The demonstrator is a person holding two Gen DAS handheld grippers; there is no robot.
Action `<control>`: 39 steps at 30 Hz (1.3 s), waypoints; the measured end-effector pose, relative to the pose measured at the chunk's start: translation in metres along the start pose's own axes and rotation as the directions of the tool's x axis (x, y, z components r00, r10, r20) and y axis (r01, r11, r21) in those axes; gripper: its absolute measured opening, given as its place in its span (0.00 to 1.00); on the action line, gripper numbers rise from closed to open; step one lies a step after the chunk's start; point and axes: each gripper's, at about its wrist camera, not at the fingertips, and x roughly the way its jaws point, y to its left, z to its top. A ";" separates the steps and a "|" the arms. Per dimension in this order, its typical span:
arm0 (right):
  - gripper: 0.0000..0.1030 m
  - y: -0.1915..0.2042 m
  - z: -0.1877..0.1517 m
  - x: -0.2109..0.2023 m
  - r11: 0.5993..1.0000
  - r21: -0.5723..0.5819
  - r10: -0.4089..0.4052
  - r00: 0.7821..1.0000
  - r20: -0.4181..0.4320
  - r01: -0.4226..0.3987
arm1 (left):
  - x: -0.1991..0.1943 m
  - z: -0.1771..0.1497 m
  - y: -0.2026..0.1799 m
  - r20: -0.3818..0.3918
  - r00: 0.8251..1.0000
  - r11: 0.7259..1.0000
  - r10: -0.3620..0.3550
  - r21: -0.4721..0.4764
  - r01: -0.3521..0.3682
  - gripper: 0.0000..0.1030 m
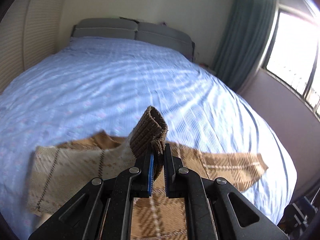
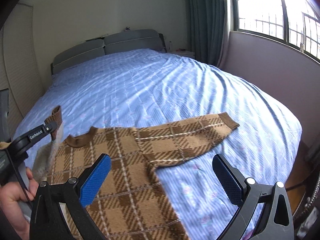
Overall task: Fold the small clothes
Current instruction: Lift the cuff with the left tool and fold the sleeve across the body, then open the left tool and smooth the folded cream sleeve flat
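A small brown plaid sweater (image 2: pixel 128 156) lies flat on the blue bed sheet (image 2: pixel 160 92), neck toward the headboard. Its right sleeve (image 2: pixel 192 136) stretches out to the right. My left gripper (image 1: pixel 159 152) is shut on the ribbed brown cuff (image 1: pixel 154 132) of the left sleeve and holds it lifted above the sweater body (image 1: pixel 80 172). It also shows in the right wrist view (image 2: pixel 53 128) at the left, with the cuff (image 2: pixel 57 116) sticking up. My right gripper (image 2: pixel 162 178) is wide open and empty, hovering over the sweater's right underarm.
The bed has a grey headboard (image 2: pixel 108 46) at the far end. A wall with a window (image 2: pixel 280 10) and green curtain (image 2: pixel 206 20) runs along the right side. A louvred wardrobe (image 1: pixel 30 40) stands at the left. The bed's right edge (image 2: pixel 296 132) drops off near the sleeve.
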 end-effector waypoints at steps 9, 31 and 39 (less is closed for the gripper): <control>0.99 -0.049 -0.028 0.033 0.998 0.056 -0.037 0.996 -0.082 0.042 | 0.066 -0.066 -0.033 -0.165 0.986 0.993 0.037 0.115 -0.018 0.10; 0.99 -0.048 -0.039 0.036 0.997 0.078 -0.017 0.995 -0.098 0.024 | 0.024 -0.075 -0.026 -0.098 0.992 0.988 0.082 0.140 -0.068 0.58; 0.99 -0.020 -0.047 0.039 1.000 0.021 0.001 0.995 -0.097 0.001 | -0.009 -0.081 0.069 -0.088 0.979 0.983 0.182 0.051 -0.178 0.58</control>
